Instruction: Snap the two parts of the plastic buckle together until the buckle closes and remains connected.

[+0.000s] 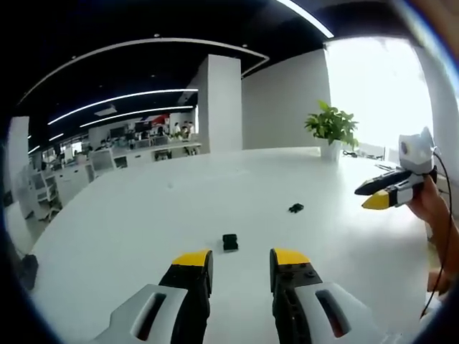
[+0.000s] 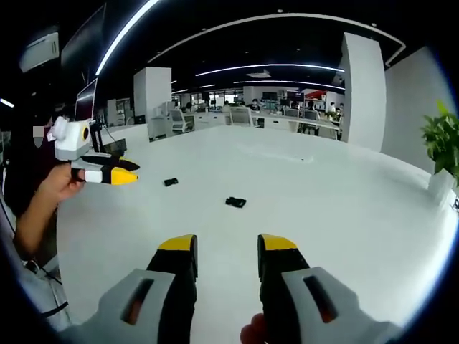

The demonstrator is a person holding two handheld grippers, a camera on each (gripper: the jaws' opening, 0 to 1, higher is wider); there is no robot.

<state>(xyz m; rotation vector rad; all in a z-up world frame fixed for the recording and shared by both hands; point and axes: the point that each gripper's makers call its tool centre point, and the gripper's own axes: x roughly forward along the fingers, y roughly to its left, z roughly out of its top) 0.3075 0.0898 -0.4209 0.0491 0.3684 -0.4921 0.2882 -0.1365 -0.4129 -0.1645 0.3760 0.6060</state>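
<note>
Hovering left claw [image 1: 240,259], right claw [image 2: 226,245], apart

Left gripper [image 1: 240,259] and right gripper [image 2: 226,246] both gape with nothing between their jaws.

Table [image 1: 143,215] under my jaws: smooth white top, slight sheen. Both buckle halves look like matt black plastic, the blocky one [image 1: 230,242] and the smaller one [image 1: 295,208]. My left gripper [image 1: 240,266] and right gripper [image 2: 226,252]: black jaws, glossy yellow tips, grey plastic-looking shells.
</note>
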